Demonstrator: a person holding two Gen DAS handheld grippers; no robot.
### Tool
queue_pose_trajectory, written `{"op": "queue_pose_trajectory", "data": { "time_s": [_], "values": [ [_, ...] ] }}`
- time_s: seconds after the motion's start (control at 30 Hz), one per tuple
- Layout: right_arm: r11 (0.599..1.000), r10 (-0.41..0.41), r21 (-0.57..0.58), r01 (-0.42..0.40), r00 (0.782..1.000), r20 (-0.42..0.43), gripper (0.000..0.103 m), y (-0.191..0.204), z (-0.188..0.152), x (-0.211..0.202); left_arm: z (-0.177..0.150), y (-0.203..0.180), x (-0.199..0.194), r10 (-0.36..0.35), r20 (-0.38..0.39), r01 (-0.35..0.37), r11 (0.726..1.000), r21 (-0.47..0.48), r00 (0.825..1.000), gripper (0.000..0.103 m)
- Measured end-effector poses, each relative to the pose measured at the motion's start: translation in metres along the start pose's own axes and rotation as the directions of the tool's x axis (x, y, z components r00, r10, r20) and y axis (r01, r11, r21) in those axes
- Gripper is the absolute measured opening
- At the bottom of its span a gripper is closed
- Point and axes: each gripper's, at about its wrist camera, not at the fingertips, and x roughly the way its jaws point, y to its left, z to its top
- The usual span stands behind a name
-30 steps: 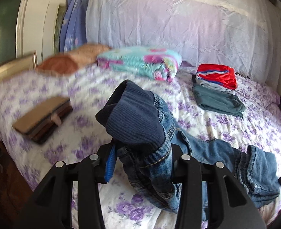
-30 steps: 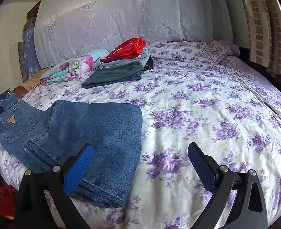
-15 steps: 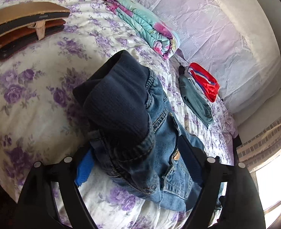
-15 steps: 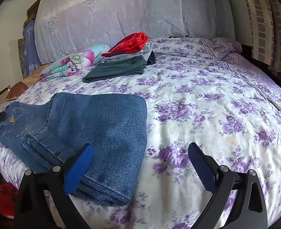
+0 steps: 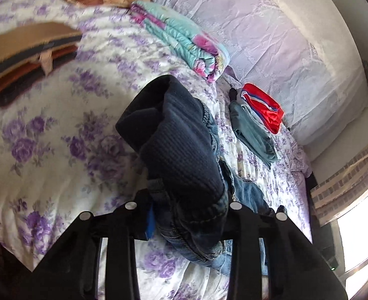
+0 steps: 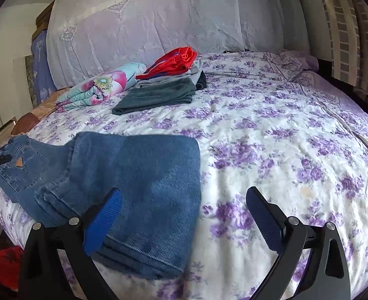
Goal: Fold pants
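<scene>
Bedroom; bed (image 6: 271,150) under a white spread printed with purple flowers, pale lace-covered headboard (image 6: 159,25) behind. Jeans (image 6: 134,175): blue denim, folded legs lying flat on the bed's near edge, waist end raised off to the left. Left claw (image 5: 189,215): closed tight on the bunched dark ribbed waistband of the jeans. Right claw (image 6: 184,215): spread wide, holding nothing, left finger over the folded legs. Near the headboard: folded floral blanket (image 6: 101,87), stack of folded clothes (image 6: 164,85) topped in red. Brown folded stack (image 5: 26,57) at the far left corner.
</scene>
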Motion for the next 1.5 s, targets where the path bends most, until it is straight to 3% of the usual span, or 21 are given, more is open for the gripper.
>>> {"op": "queue_pose_trajectory", "data": {
  "time_s": [0.1,0.23,0.37,0.47,0.57,0.7,0.8,0.9,1.0,1.1,1.17,1.27,1.3,1.33,1.43,1.5],
  "values": [
    [0.998,0.066,-0.015,-0.065,0.998,0.016,0.1,0.023,0.03,0.003,0.001,-0.013,-0.005,0.019,0.02,-0.02,0.999,0.038,1.0,0.032],
    [0.99,0.084,-0.112,-0.088,0.996,-0.036,0.1,0.07,0.062,0.028,-0.002,-0.018,-0.01,0.035,0.041,-0.038,0.997,0.073,0.999,0.032],
    [0.962,-0.008,-0.271,-0.028,0.992,-0.129,0.1,0.118,0.068,0.073,-0.002,-0.015,-0.01,0.025,0.034,-0.028,0.997,0.072,0.999,0.032],
    [0.921,-0.09,-0.389,-0.023,0.958,-0.271,0.1,0.14,0.049,0.123,-0.001,-0.013,-0.01,0.017,0.029,-0.019,0.997,0.071,0.999,0.032],
    [0.932,-0.072,-0.361,-0.033,0.959,-0.273,0.1,0.14,0.056,0.119,-0.001,-0.012,-0.01,0.014,0.023,-0.016,0.997,0.073,1.0,0.032],
    [0.931,-0.031,-0.363,-0.034,0.985,-0.171,0.1,0.158,0.074,0.092,-0.002,-0.01,-0.009,0.01,0.023,-0.011,0.998,0.069,1.0,0.032],
    [0.889,-0.072,-0.457,-0.034,0.974,-0.213,0.1,0.19,0.074,0.113,-0.001,-0.009,-0.009,0.007,0.022,-0.009,0.998,0.069,1.0,0.032],
    [0.83,-0.165,-0.556,-0.036,0.938,-0.306,0.1,0.211,0.052,0.157,-0.001,-0.013,-0.01,0.007,0.019,-0.009,0.997,0.081,1.0,0.032],
    [0.853,-0.119,-0.521,-0.028,0.962,-0.247,0.099,0.205,0.062,0.13,0.0,-0.016,-0.012,0.016,0.026,-0.018,0.995,0.099,1.0,0.032],
    [0.867,-0.028,-0.495,-0.059,0.986,-0.166,0.1,0.189,0.058,0.071,0.003,-0.015,-0.011,0.011,0.019,-0.013,0.995,0.095,1.0,0.032],
    [0.852,0.008,-0.515,-0.089,0.988,-0.157,0.1,0.182,0.042,0.043,0.003,-0.014,-0.009,0.013,0.018,-0.015,0.996,0.091,1.0,0.032],
    [0.805,-0.032,-0.585,-0.104,0.975,-0.218,0.099,0.183,-0.004,0.042,0.003,-0.015,-0.01,0.012,0.021,-0.014,0.996,0.087,1.0,0.032],
    [0.796,-0.043,-0.601,-0.077,0.982,-0.184,0.099,0.184,-0.02,0.043,0.003,-0.017,-0.011,0.01,0.022,-0.012,0.996,0.09,1.0,0.032],
    [0.802,-0.029,-0.594,-0.059,0.99,-0.138,0.099,0.182,-0.024,0.039,0.003,-0.019,-0.012,0.014,0.023,-0.016,0.995,0.098,1.0,0.032],
    [0.838,0.03,-0.535,-0.108,0.988,-0.151,0.099,0.174,-0.012,0.027,0.003,-0.029,-0.017,0.032,0.038,-0.036,0.99,0.133,0.999,0.032],
    [0.866,0.083,-0.489,-0.107,0.994,-0.07,0.099,0.163,-0.003,0.007,0.003,-0.038,-0.021,0.037,0.053,-0.046,0.985,0.168,0.998,0.032]
  ]
}}
